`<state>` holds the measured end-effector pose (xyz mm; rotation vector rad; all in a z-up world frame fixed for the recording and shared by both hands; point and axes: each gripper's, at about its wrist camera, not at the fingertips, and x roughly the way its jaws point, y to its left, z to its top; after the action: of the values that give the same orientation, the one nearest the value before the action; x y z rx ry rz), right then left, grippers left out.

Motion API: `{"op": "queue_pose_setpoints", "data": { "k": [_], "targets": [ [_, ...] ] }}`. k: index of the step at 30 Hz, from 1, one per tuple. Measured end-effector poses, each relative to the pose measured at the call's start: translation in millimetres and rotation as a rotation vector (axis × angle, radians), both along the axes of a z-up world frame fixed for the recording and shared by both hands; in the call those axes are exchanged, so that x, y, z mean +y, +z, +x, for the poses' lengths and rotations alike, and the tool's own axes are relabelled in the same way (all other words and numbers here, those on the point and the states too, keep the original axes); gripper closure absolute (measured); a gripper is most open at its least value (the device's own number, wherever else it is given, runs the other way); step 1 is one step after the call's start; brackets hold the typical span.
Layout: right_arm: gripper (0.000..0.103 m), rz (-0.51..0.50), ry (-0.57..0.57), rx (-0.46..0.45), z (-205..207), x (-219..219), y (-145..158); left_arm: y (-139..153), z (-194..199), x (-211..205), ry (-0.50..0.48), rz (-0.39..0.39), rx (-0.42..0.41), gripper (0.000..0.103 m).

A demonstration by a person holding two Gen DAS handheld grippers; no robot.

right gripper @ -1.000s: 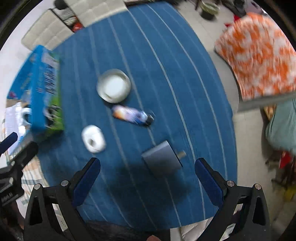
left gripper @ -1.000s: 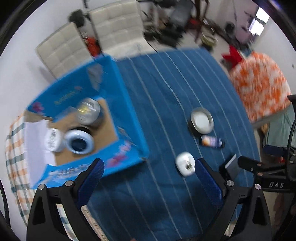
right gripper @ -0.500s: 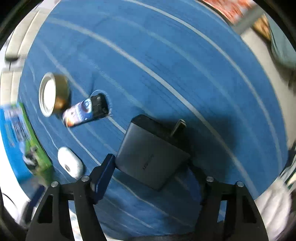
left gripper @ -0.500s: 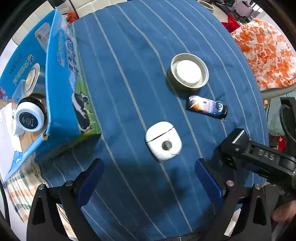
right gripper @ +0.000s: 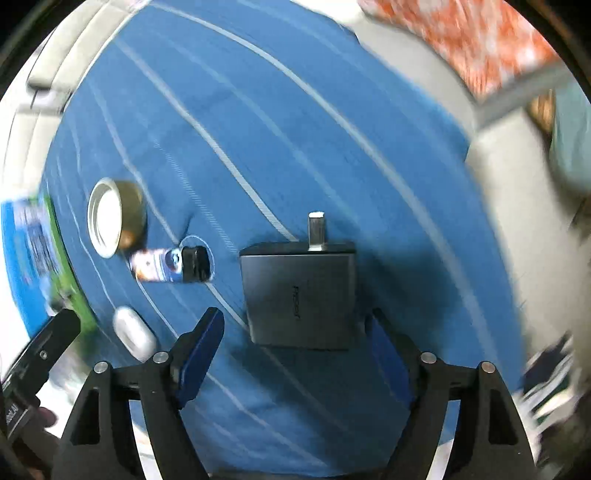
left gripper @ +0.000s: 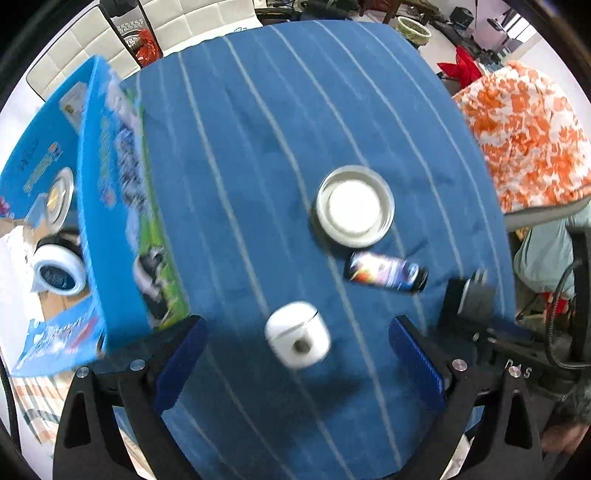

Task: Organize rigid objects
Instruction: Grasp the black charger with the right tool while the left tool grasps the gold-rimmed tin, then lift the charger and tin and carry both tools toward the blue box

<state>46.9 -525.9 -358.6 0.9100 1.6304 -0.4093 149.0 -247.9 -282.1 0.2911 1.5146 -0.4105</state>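
On the blue striped cloth (left gripper: 258,129) lie a white earbud case (left gripper: 297,338), a small printed bottle with a black cap (left gripper: 386,272), a round tin with a white lid (left gripper: 354,205) and a dark grey charger (right gripper: 299,291). My left gripper (left gripper: 297,363) is open, its blue pads either side of the white case, just above it. My right gripper (right gripper: 295,347) is open around the near end of the charger, whose plug points away. The bottle (right gripper: 170,265), tin (right gripper: 110,218) and case (right gripper: 133,332) also show in the right wrist view.
An open blue milk carton box (left gripper: 107,206) stands at the table's left, holding round tins (left gripper: 59,269). White chairs (left gripper: 177,26) stand behind the table, and an orange patterned cushion (left gripper: 528,140) is at the right. The table edge is close below both grippers.
My left gripper has come down and forward over the white case. My right gripper has dropped towards the charger and turned, so the charger now sits between its open fingers.
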Motion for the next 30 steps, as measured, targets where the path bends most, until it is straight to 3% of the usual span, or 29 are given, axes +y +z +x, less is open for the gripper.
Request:
{"op": "queue_pose_setpoints", "data": {
  "k": [4, 8, 17, 18, 22, 23, 30],
  "targets": [
    [0.038, -0.066, 0.071, 0.010, 10.1, 0.9, 4.2, -13.0, 18.4, -24.8, -0.021, 0.024, -0.003, 0.003],
    [0.039, -0.200, 0.192, -0.006, 23.2, -2.2, 17.6, -27.5, 33.6, -46.7, -0.062, 0.064, -0.011, 0.003],
    [0.039, -0.192, 0.172, 0.017, 43.2, -8.6, 3.7, -80.9, 47.6, -79.4, -0.118, 0.101, 0.082, 0.003],
    [0.039, -0.203, 0.178, 0.023, 45.3, -6.9, 3.7, -84.1, 46.4, -80.6, -0.127, 0.104, 0.081, 0.016],
    [0.041, -0.269, 0.228, 0.054, 54.1, 6.5, 4.0, -83.1, 41.3, -80.4, -0.137, 0.090, 0.030, 0.030],
    [0.041, -0.277, 0.233, 0.057, 55.9, 9.5, 5.2, -81.1, 37.9, -77.8, -0.133, 0.083, 0.018, 0.041],
    [0.042, -0.286, 0.256, 0.048, 56.0, 23.1, 7.7, -71.7, 24.0, -63.2, -0.132, 0.082, -0.027, 0.041]
  ]
}}
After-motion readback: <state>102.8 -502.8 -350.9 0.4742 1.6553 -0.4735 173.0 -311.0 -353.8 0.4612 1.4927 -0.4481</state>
